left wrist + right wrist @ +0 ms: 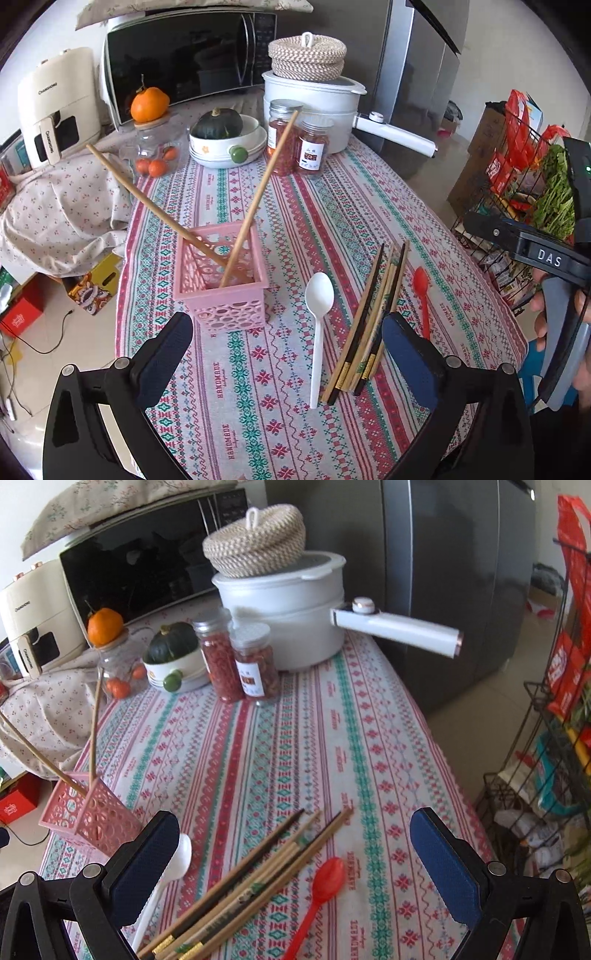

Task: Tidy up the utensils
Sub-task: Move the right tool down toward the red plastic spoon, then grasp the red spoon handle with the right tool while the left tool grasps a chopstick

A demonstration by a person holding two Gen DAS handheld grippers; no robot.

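Observation:
A pink perforated holder [221,275] stands on the patterned tablecloth with two wooden chopsticks [258,199] leaning out of it. To its right lie a white plastic spoon [318,325], a loose bundle of several chopsticks [373,321] and a small red spoon [423,295]. My left gripper [288,354] is open and empty, above the white spoon and bundle. My right gripper [295,860] is open and empty over the bundle [258,878] and red spoon [317,890]. The holder [88,812] and white spoon [170,867] sit at its left.
At the table's back stand a white pot [317,110] with a long handle, two spice jars [295,144], a bowl with a squash [225,140], a glass jar [155,155] and a microwave [184,59]. A wire rack [546,775] stands off the right edge.

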